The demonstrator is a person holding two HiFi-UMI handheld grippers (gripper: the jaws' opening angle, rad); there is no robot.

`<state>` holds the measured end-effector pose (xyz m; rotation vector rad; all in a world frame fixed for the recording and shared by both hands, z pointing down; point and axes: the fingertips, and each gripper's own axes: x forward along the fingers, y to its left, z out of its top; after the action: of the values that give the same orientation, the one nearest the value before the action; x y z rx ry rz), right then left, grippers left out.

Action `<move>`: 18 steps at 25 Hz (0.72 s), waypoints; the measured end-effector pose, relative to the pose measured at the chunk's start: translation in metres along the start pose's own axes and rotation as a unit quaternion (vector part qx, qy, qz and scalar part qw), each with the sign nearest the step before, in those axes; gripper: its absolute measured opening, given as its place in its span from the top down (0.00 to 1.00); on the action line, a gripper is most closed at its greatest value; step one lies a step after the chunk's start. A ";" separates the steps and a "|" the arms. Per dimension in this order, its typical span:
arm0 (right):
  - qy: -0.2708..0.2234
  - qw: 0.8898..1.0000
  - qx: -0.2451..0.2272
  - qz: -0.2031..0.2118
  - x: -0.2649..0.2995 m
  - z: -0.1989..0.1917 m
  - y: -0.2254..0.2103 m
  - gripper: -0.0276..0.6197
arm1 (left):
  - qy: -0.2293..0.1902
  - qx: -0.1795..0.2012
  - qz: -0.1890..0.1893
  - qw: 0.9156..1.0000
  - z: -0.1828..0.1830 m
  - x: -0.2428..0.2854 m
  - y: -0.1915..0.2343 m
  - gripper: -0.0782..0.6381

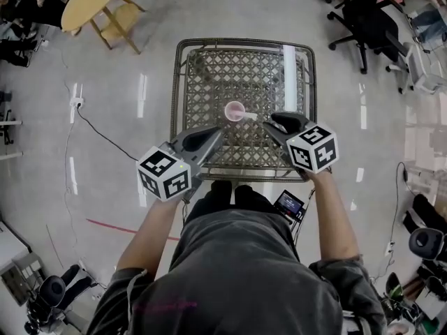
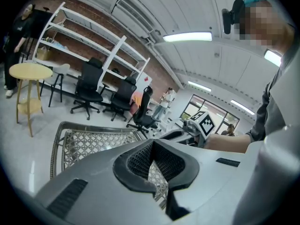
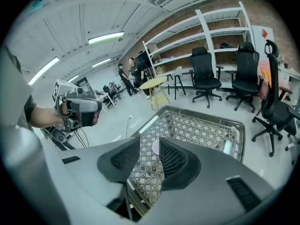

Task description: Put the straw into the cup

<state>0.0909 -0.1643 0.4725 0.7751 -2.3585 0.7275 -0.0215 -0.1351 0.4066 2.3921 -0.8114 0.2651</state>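
A small pink cup (image 1: 235, 110) stands upright near the middle of the wire-mesh table (image 1: 209, 75). A short white straw (image 1: 250, 116) lies on the mesh against the cup's right side. My left gripper (image 1: 218, 133) hovers over the table's near edge, left of the cup, with its jaws shut and nothing in them (image 2: 152, 146). My right gripper (image 1: 268, 127) hangs just right of the straw, jaws a little apart and holding nothing. In the right gripper view, the cup (image 3: 154, 147) shows through the gap between the jaws of the right gripper (image 3: 150, 141).
A long white strip (image 1: 290, 75) lies along the right side of the mesh top. Office chairs (image 1: 367, 19) stand at the far right, and a round wooden table (image 1: 91, 2) at the far left. A cable (image 1: 105, 137) runs over the floor on the left.
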 end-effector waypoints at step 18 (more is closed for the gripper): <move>-0.142 0.990 0.012 0.009 -0.076 0.051 0.030 0.88 | -0.018 0.038 -0.003 0.999 0.027 0.000 -0.030 0.88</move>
<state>0.1070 -0.1484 0.3790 0.9227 -2.6163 0.6927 -0.0028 -0.1316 0.3711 2.4771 -0.8232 0.2561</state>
